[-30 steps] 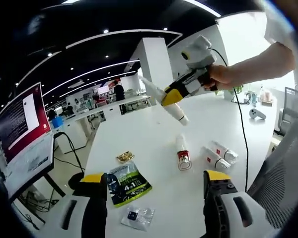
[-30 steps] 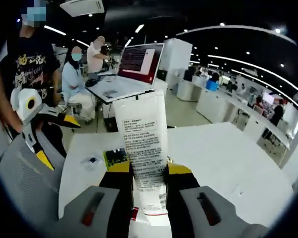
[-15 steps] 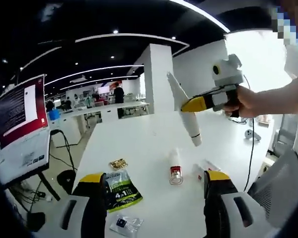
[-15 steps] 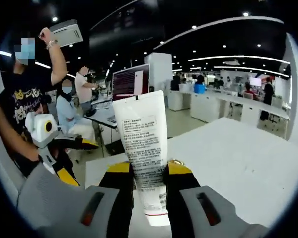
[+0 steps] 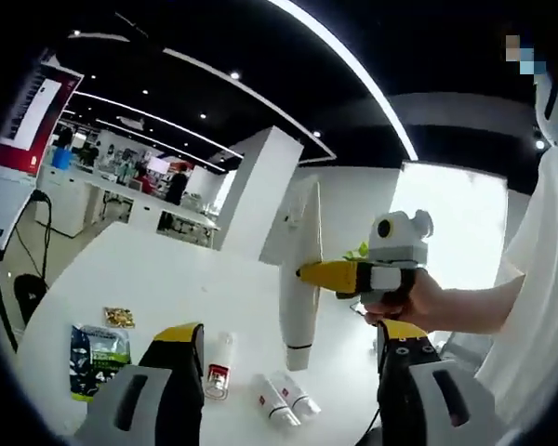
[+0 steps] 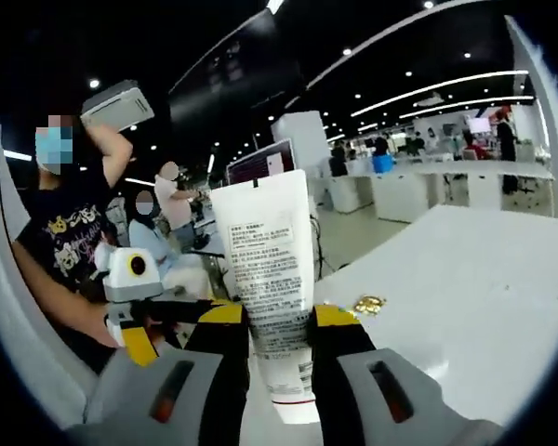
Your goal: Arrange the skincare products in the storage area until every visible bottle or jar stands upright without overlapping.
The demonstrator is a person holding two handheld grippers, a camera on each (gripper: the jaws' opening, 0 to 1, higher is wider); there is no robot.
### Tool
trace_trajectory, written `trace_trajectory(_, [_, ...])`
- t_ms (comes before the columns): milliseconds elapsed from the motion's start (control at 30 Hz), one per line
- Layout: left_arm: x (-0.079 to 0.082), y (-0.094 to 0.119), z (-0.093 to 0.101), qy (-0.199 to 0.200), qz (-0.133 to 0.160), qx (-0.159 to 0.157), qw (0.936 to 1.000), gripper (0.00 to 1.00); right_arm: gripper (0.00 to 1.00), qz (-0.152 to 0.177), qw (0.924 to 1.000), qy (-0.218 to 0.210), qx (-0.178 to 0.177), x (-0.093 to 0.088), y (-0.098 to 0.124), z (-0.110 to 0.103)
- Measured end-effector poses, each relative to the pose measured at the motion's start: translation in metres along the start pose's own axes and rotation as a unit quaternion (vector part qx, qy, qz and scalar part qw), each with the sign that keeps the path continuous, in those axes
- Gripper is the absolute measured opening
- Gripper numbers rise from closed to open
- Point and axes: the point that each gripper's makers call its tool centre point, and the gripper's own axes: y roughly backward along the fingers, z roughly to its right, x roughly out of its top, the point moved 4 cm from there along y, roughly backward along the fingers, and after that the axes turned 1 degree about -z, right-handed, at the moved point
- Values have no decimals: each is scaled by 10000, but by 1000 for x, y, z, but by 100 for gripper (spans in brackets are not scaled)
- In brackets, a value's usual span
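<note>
Here the right tool (image 6: 271, 327) clamps a white tube (image 6: 264, 269) — upright.

Left gripper view: from low above the near white table (image 5: 121, 279), facing far right. Right gripper view: faces back left. Shared: table (image 6: 465, 279), white tube (image 5: 298, 269).

Smooth matt-white plastic tube (image 6: 265, 279) — glossy white table (image 6: 465, 288)
</note>
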Motion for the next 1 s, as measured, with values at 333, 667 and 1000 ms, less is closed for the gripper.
trace_trajectory(333, [-26, 1, 21, 703, -194, -910, 9932, 71, 23, -44, 9913, -784, 1057, -15, -1, -40])
trace_trajectory(667, [-27, 3, 40, 790, -289, -1580, 9839, 50, 24, -278, 9778, -1027, 1806, -29, 1, -63])
trace_trajectory(1000, [-32, 8, 46, 1052, -531, -1939, 9739, 36, 24, -305, 9656, -1332, 2212, -31, 6, -70])
